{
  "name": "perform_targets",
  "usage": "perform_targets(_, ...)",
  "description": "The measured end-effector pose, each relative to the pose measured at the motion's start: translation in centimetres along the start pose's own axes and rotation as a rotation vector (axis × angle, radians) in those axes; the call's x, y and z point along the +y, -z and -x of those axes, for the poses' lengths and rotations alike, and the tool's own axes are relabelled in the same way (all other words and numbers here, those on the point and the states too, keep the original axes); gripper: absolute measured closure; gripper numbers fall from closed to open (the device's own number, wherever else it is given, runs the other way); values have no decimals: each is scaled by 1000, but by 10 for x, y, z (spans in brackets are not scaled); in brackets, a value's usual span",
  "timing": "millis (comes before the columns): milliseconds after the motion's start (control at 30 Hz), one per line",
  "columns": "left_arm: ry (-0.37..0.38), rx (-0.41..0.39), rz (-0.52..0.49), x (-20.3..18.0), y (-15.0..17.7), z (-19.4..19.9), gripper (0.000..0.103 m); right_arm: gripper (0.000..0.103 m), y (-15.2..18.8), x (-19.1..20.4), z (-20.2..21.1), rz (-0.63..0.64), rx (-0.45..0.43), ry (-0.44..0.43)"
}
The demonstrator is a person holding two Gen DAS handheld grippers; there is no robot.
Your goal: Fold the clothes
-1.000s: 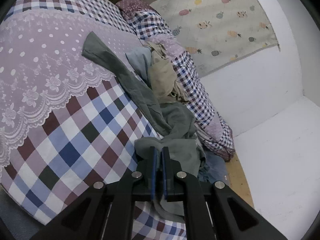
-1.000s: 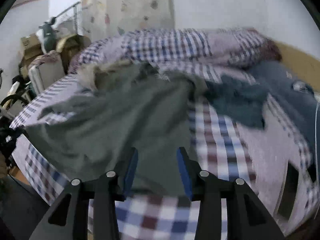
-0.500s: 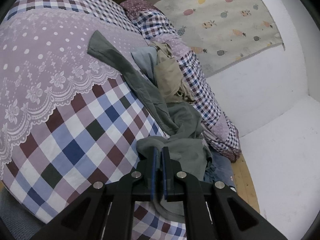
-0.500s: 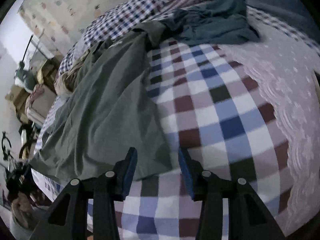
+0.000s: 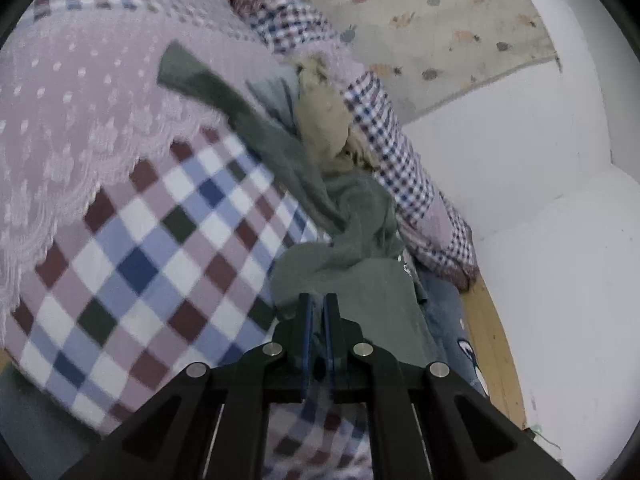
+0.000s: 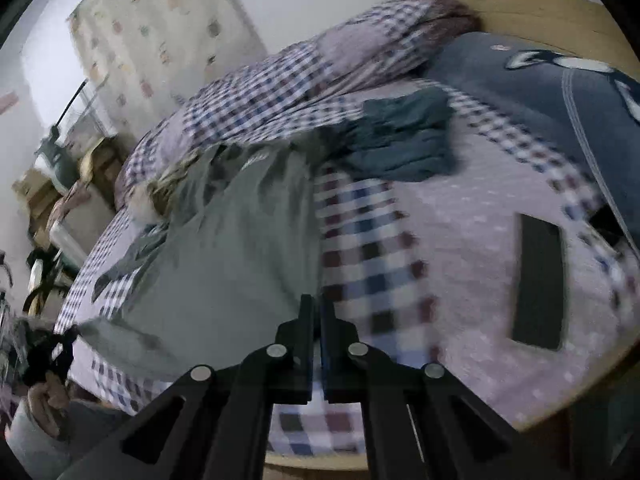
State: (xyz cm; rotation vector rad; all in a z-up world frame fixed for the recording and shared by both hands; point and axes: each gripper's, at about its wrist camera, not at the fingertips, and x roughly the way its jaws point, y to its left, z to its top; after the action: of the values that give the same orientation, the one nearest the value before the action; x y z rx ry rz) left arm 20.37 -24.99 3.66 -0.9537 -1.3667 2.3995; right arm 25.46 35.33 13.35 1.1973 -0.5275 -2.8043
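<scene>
The grey shirt lies spread on the bed, one sleeve trailing over the checked cover toward the beige heap. The left gripper has its jaws pressed together, pinching a bunched edge of the shirt. The right gripper has its jaws nearly together at the shirt's near hem; whether cloth sits between them I cannot tell. The cloth looks thin, light and limp, so it probably sags and creases. Best held at hem corners or shoulder seams, kept taut between both grips.
</scene>
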Motion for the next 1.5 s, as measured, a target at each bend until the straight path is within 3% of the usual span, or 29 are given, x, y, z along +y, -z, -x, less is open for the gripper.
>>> perform_targets(233,-99,57,26,10,4,-1,96,102,26,-23,-27,-54,143,133)
perform_targets(300,-115,112,21,10,7,-10,71,102,29,-25,-33,-49,158,142)
perform_targets(333,-129,144,12,9,9,-17,50,102,29,-26,-33,-53,156,139)
perform_targets(367,-152,176,-9,7,13,-23,40,102,30,-28,-32,-59,152,134)
perform_targets(400,-175,207,-30,5,17,-30,39,102,29,-29,-31,-64,145,130)
perform_targets(533,-299,302,-125,0,31,-51,39,102,31,-29,-35,-60,139,128)
perform_targets(633,-312,357,-147,-1,37,-60,39,102,32,-26,-37,-45,137,131)
perform_targets(700,-285,401,-151,-1,40,-66,51,102,32,-23,-38,-30,134,128)
perform_targets(767,-304,418,-168,-3,43,-72,91,101,33,-20,-39,-14,136,128)
perform_targets(800,-318,412,-176,-4,43,-73,95,101,33,-19,-40,-6,138,128)
perform_targets(900,-304,323,-180,-12,39,-63,101,101,36,-13,-42,36,149,155)
perform_targets(1133,-206,-73,-61,-11,9,22,103,102,47,-8,-22,39,132,167)
perform_targets(1200,-179,-111,-71,-14,9,32,103,102,51,-9,-16,18,135,150)
perform_targets(1267,-178,-74,-92,-17,13,25,103,102,55,-9,-14,15,143,140)
perform_targets(1400,-215,117,-110,-17,22,-14,103,102,56,-17,-20,-14,154,134)
perform_targets(1500,-257,225,-137,-16,36,-35,90,99,55,-20,-21,-36,144,119)
